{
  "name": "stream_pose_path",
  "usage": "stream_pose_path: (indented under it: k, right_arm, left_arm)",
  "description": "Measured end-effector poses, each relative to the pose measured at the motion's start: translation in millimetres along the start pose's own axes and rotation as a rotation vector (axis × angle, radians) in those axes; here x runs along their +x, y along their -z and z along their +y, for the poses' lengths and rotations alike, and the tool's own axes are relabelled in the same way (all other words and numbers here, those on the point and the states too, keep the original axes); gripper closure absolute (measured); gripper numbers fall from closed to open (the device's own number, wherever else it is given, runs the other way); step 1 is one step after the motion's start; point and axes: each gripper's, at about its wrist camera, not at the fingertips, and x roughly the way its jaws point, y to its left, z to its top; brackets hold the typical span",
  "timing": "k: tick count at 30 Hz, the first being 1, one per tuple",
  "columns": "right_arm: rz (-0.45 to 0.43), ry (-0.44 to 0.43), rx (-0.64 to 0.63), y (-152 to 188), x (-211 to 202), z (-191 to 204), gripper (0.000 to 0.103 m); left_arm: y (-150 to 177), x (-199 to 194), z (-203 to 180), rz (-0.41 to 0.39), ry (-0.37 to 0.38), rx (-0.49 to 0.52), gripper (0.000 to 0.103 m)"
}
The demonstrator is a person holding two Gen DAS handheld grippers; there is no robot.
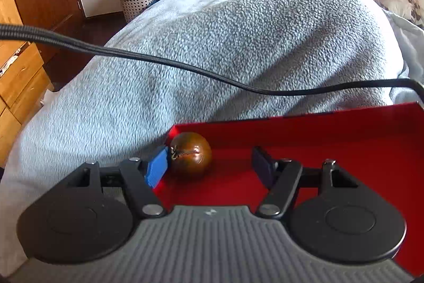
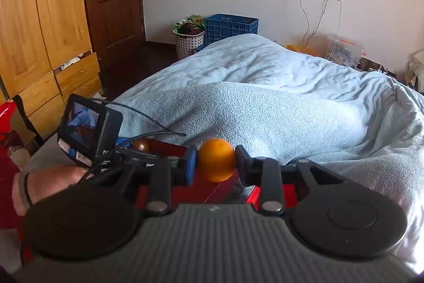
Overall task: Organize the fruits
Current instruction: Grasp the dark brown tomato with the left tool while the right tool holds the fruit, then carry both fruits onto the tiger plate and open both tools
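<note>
Holding an orange (image 2: 216,160) clamped between its two pads, the right gripper (image 2: 215,163) is hovering over the near edge of the red tray (image 1: 331,145). Left gripper (image 1: 209,166) is sitting spread wide inside the tray, gripping nothing; a dark brown-red tomato (image 1: 191,155) is resting against its blue left pad (image 1: 157,169), in the tray's far-left corner. Tray floor lies directly ahead and below the orange, so the right side is likely nearer for placing.

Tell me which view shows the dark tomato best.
Left wrist view: the dark tomato lies close and unobstructed in the red tray, beside the open left gripper. The right wrist view shows it small, partly hidden.
</note>
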Motion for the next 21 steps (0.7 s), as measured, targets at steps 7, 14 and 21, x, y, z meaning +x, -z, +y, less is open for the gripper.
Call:
stream_pose_path:
  k: [7,14,21]
  right_arm:
    - [-0.029,0.003,-0.001,1,-20,6,0.069]
    - [-0.048,0.009,0.04,19,-47,4,0.069]
    - [-0.053,0.036,0.091,48,-81,-7,0.069]
  left_arm:
    - [-8,15,-11,-0.009,-0.098,0.091,0.052]
    - [1,-8,4,-0.02,-0.071,0.072,0.064]
    - [8,-73,5,-0.067,-0.026,0.077,0.064]
